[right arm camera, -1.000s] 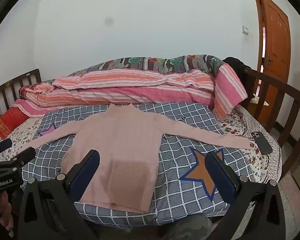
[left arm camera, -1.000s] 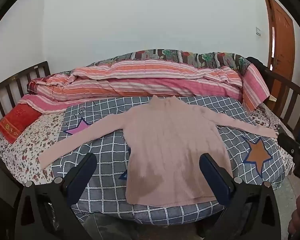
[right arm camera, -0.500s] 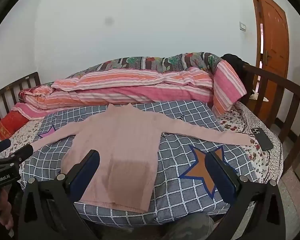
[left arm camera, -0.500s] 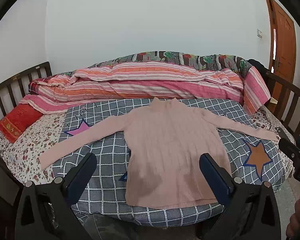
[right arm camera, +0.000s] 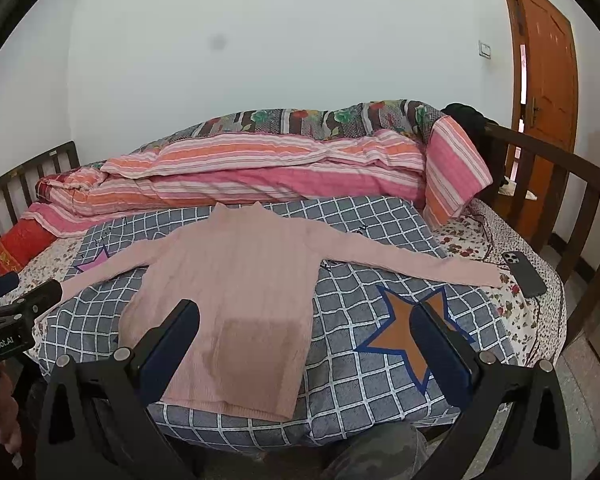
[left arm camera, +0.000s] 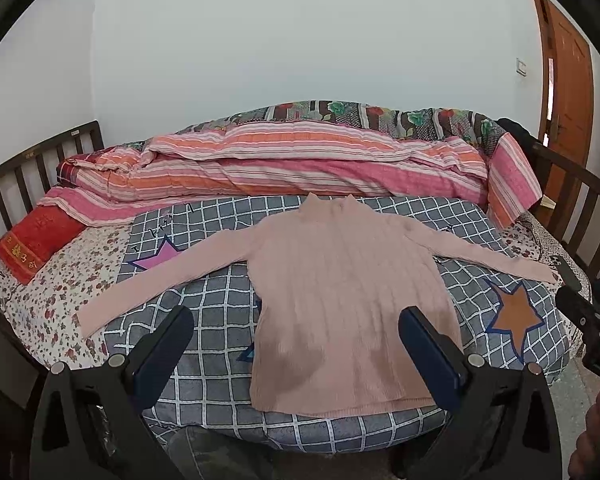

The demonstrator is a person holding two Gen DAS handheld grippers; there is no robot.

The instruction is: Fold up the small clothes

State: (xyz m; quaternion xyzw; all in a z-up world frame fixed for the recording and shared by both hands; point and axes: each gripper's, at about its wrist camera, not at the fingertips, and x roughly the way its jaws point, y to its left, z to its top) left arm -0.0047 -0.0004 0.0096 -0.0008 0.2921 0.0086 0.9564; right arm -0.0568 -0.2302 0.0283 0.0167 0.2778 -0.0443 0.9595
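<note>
Pink sweater spread flat on the bed, both grippers held wide open and empty.

The left gripper (left arm camera: 296,334) and right gripper (right arm camera: 306,332) are held short of the hem. The sweater (left arm camera: 348,304) is laid on the checked blanket (left arm camera: 216,300), hem nearest, collar farthest, sleeves stretched sideways. Little is changed since before.

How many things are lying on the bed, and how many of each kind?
Pink sweater: 1
Checked blanket: 1
Striped quilt: 1
Red pillow: 1
Phone: 1
Total: 5
</note>
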